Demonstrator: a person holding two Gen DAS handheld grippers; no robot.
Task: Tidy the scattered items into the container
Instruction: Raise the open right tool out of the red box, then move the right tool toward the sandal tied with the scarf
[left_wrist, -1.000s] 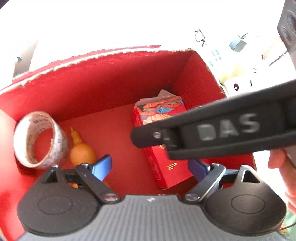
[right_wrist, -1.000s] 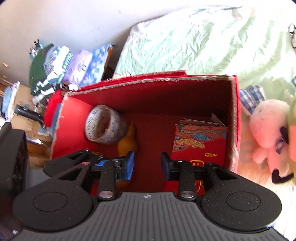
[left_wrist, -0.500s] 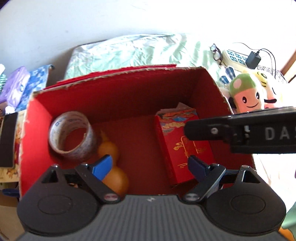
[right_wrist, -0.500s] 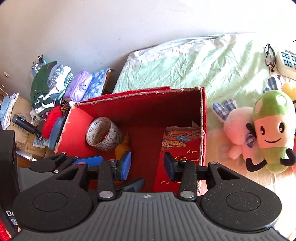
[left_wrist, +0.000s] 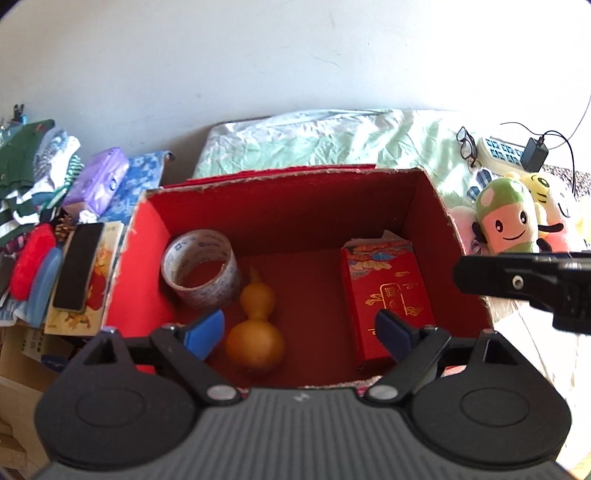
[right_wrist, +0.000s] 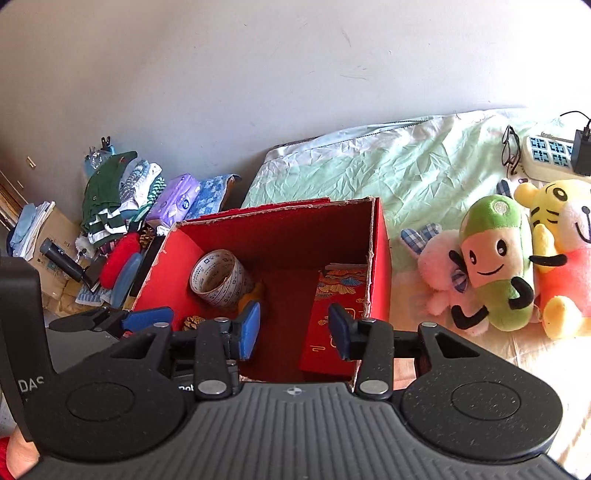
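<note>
Hovering over the red cardboard box (left_wrist: 147, 258), we are holding both the left gripper (left_wrist: 301, 330) and right gripper (right_wrist: 293, 326) spread and empty; inside sit a glossy tape roll (left_wrist: 201, 269), a smooth gourd (left_wrist: 255, 325), a flat red packet (left_wrist: 388, 299), and possibly a pinecone (right_wrist: 194, 322).

Box (left_wrist: 424, 206) open at top; no lid or flap over the mouth. Inside, tape roll (left_wrist: 201, 269) fills the left rear corner, gourd (left_wrist: 256, 325) lies just beside it, red packet (left_wrist: 388, 295) lines the right wall. Bare floor strip remains between gourd and packet. Plush toys (right_wrist: 495, 258) crowd the bed right of the box; clutter (left_wrist: 55, 266) adjoins its left wall.
</note>
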